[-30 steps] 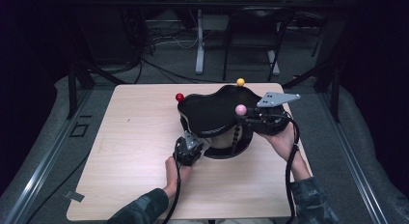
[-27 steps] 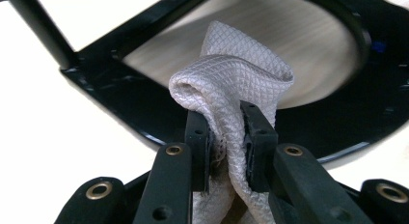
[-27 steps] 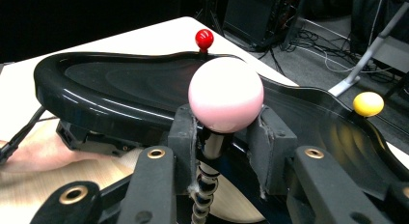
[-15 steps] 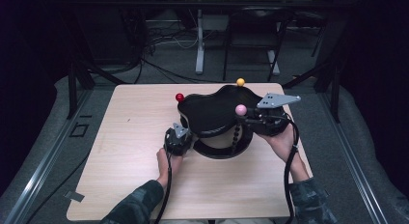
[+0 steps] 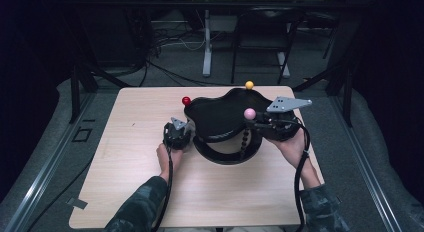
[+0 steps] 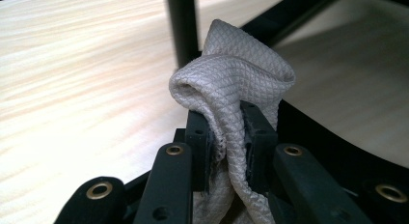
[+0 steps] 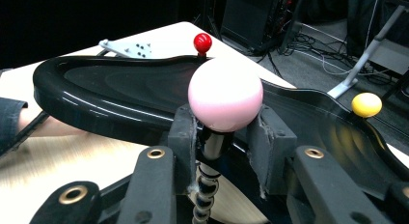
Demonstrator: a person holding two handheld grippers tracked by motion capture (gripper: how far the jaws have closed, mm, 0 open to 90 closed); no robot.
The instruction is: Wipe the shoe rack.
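A glossy black curved shelf point(image 5: 220, 114) stands on a black ring base point(image 5: 225, 156) at mid-table. Around it rise a red ball point(image 5: 186, 101), a yellow ball point(image 5: 249, 85) and a pink ball point(image 5: 249, 113) on stalks. My right gripper point(image 5: 256, 123) is at the shelf's right side, shut on the pink ball point(image 7: 225, 94), whose beaded stalk hangs between the jaws. My left gripper point(image 5: 184, 133) is at the shelf's left edge, shut on a bunched white quilted cloth point(image 6: 231, 89), beside a black upright post point(image 6: 182, 26).
The pale wooden table point(image 5: 125, 167) has bare room on its left and front. Past its far edge are dark floor, cables and a desk's white legs point(image 5: 206, 47). From the right gripper view, the left gripper's grey plate point(image 7: 128, 49) shows beyond the shelf.
My left gripper has slid leftward with the cloth, from the front of the ring base round to the shelf's left side. The right gripper has stayed on the pink ball.
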